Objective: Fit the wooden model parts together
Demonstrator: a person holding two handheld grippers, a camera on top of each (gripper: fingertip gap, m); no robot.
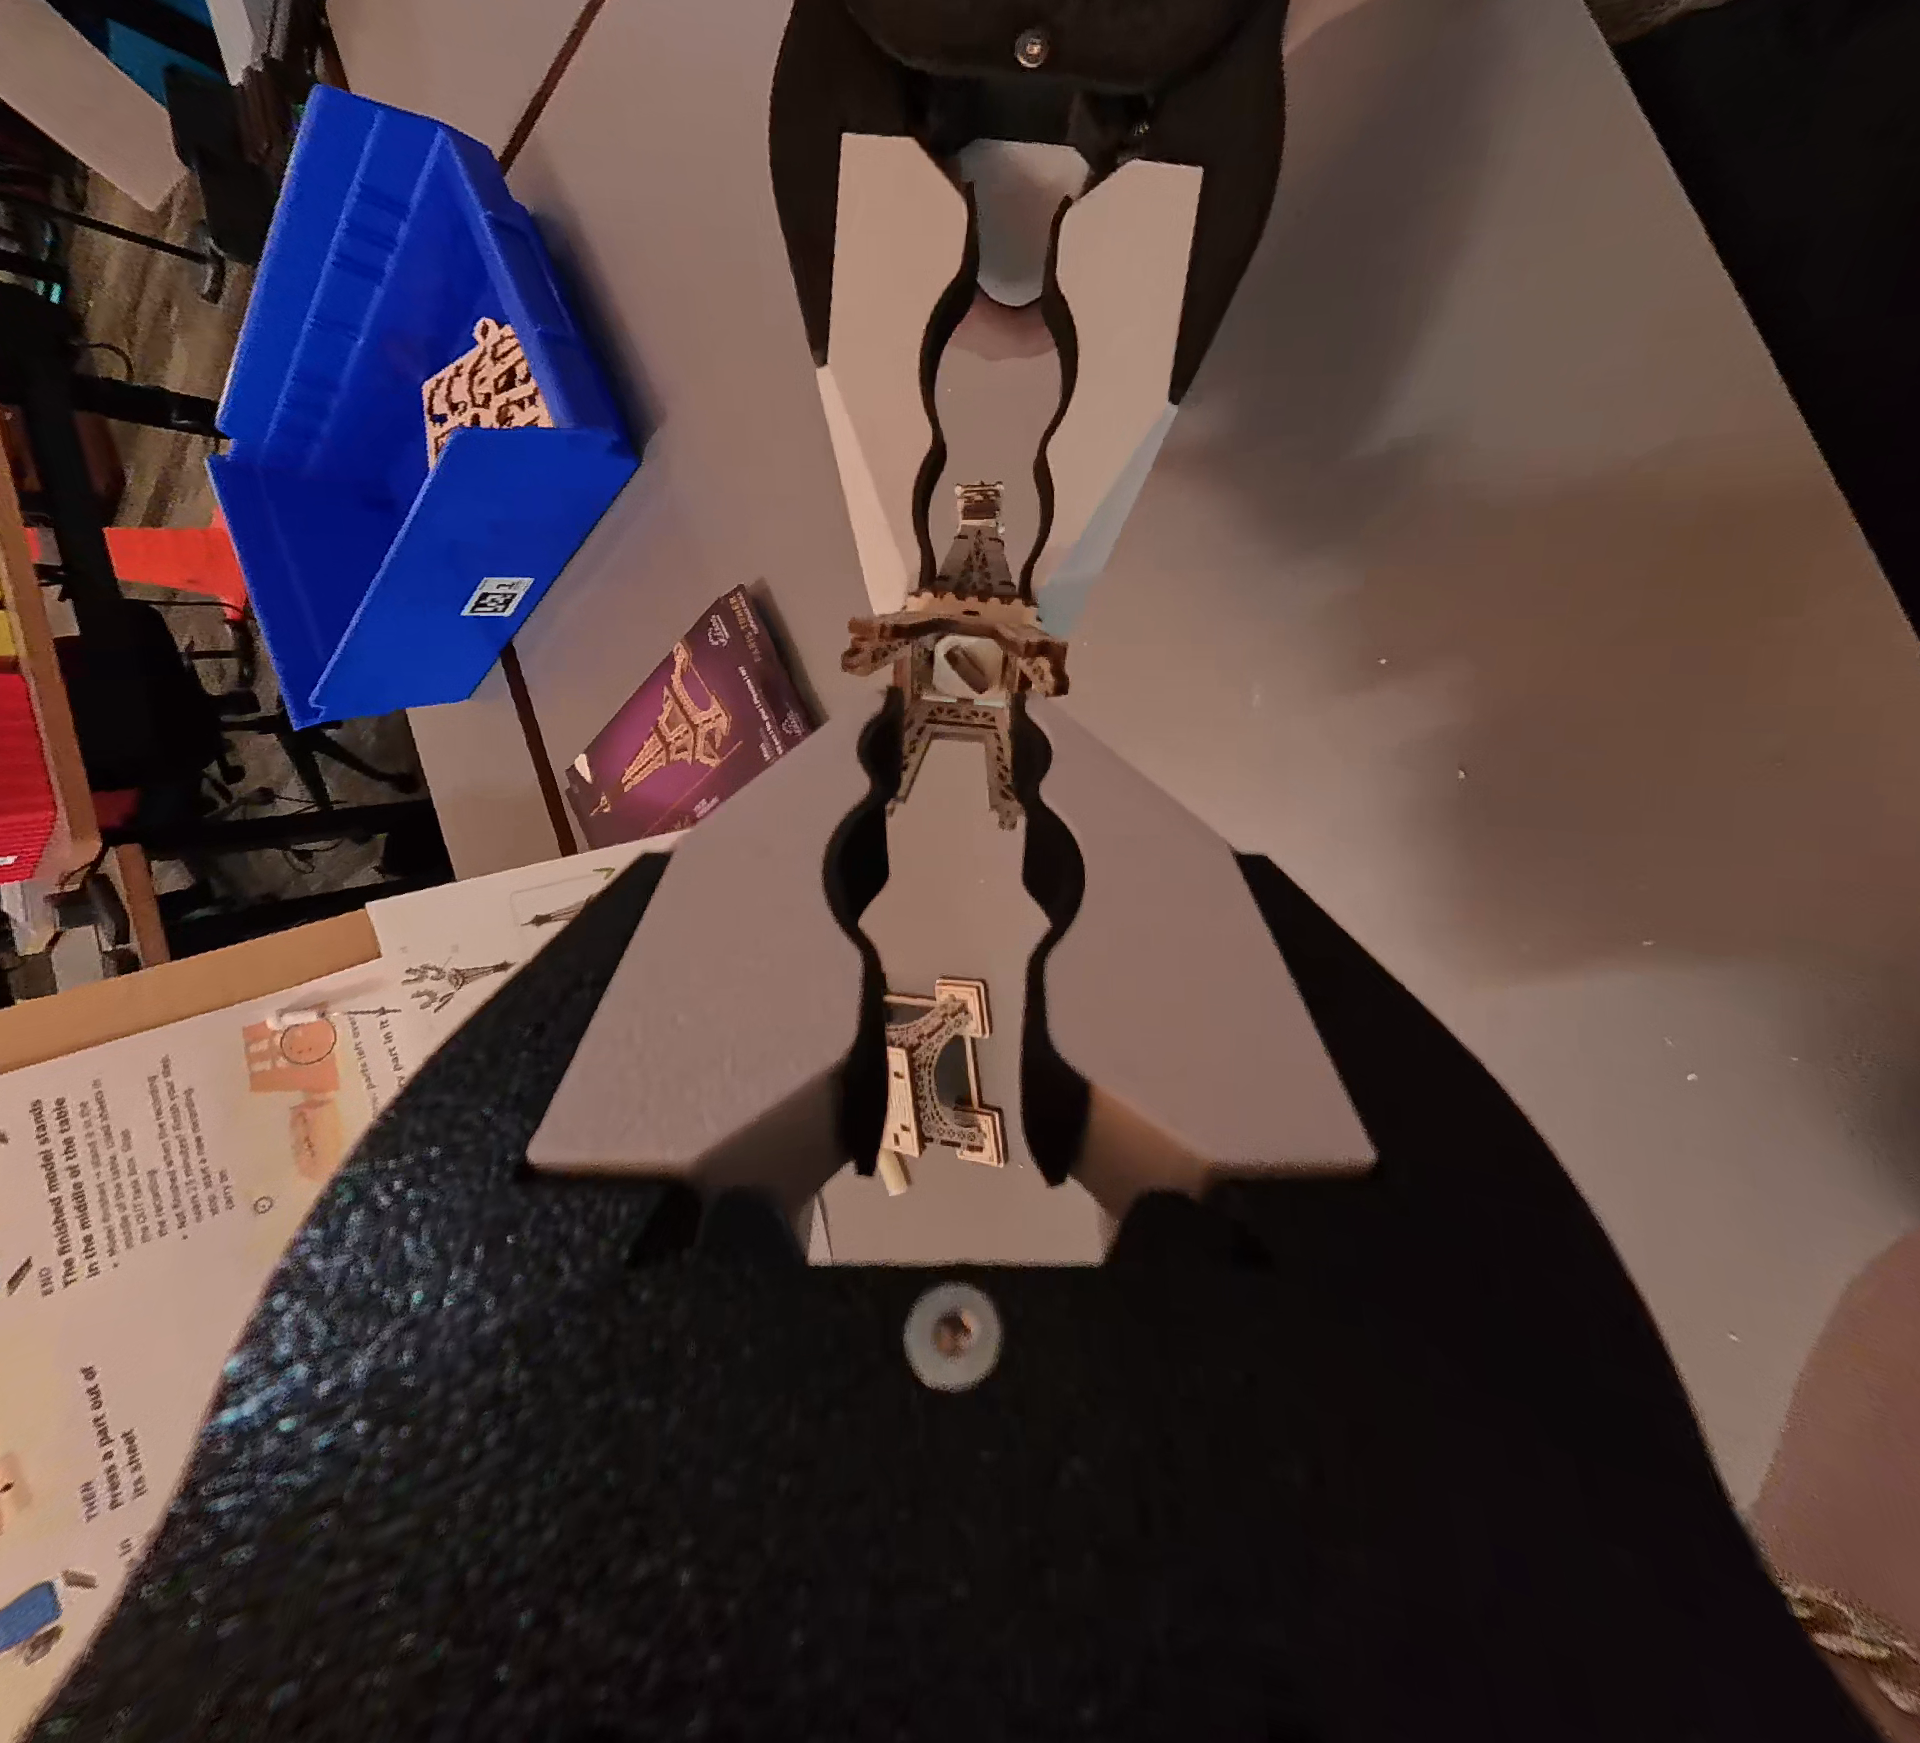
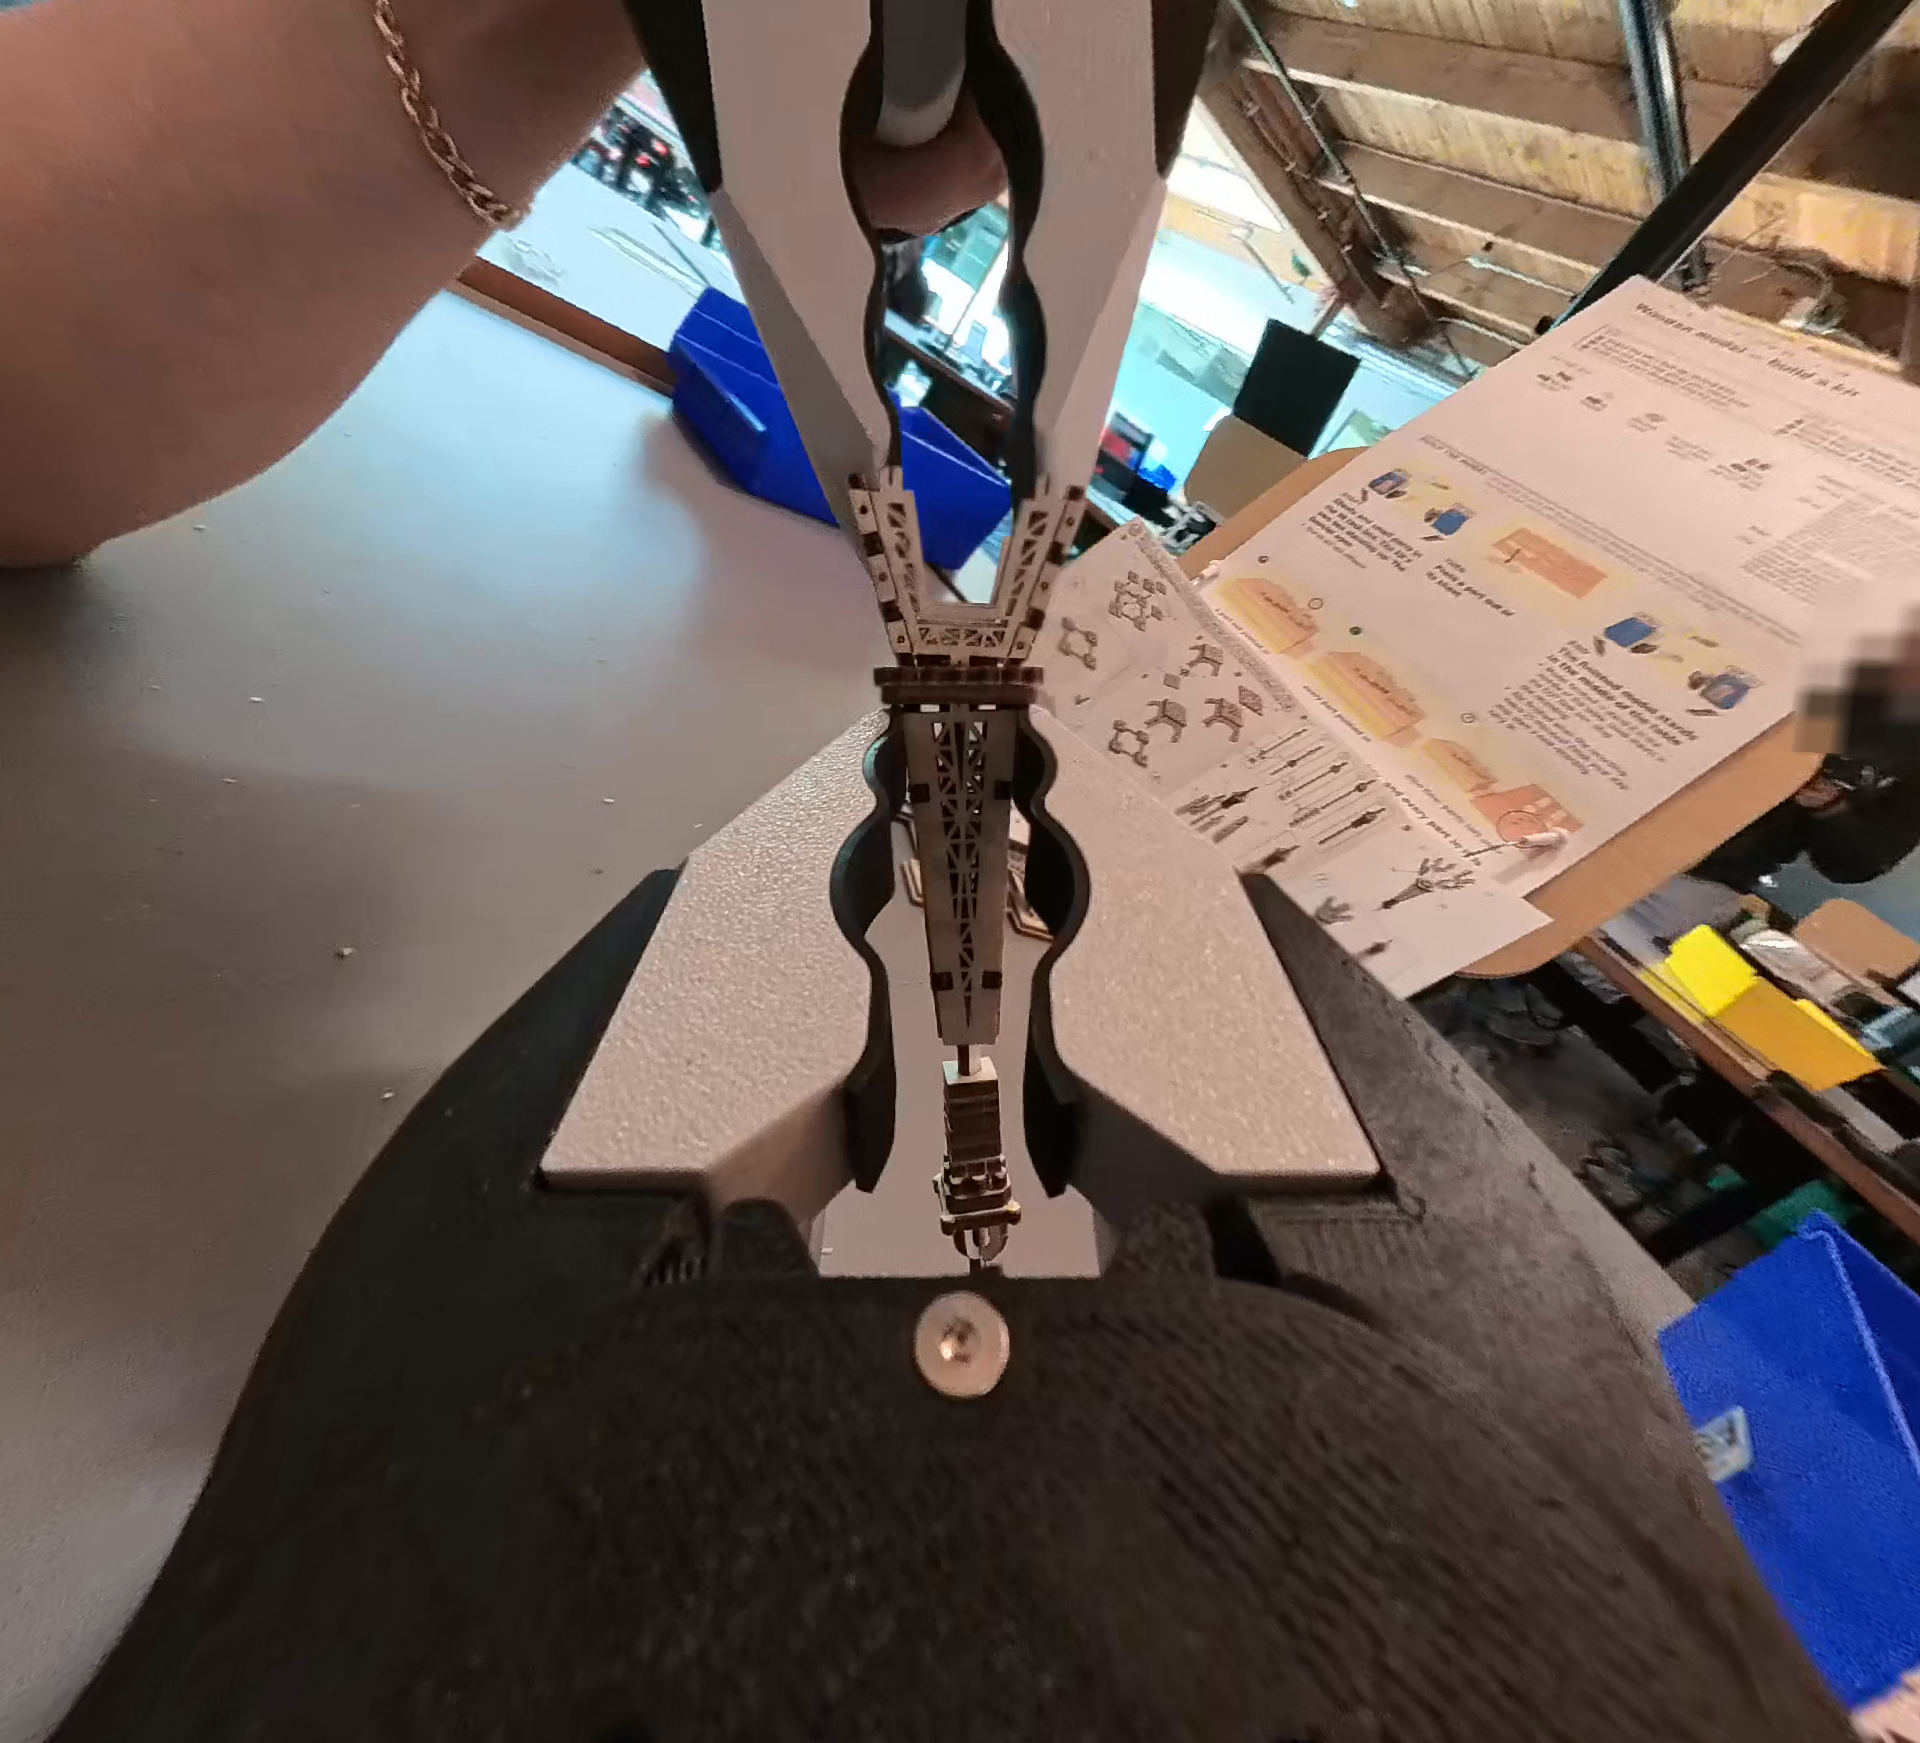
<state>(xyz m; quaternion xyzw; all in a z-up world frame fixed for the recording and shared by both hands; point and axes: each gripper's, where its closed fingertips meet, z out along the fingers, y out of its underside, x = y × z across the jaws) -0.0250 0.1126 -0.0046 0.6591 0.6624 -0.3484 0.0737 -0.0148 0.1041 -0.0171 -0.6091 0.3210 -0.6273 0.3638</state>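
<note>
A small wooden tower model (image 1: 956,644) is held in the air between both grippers. My left gripper (image 1: 956,727) is shut on the tower's splayed legs (image 2: 1029,540). My right gripper (image 2: 961,737) is shut on the tower's tapering upper section (image 2: 956,862), with the spire tip pointing back toward its camera. In the left wrist view the right gripper (image 1: 977,581) comes in from the top, facing mine. A separate wooden arch-shaped base piece (image 1: 940,1080) lies on the grey table (image 1: 1455,654) below, seen through the gap between my left fingers.
A blue bin (image 1: 416,467) holding a wooden parts sheet stands at the left. A purple kit box (image 1: 686,727) lies near it. Printed instruction sheets (image 2: 1507,602) lie on a brown board at the table's side. Another blue bin (image 2: 1818,1444) is at the right. Only a small space, under 4 cm, lies between the two pairs of fingers. The separate wooden arch-shaped base piece (image 1: 940,1080) is about 25 cm from both grippers' fingertips.
</note>
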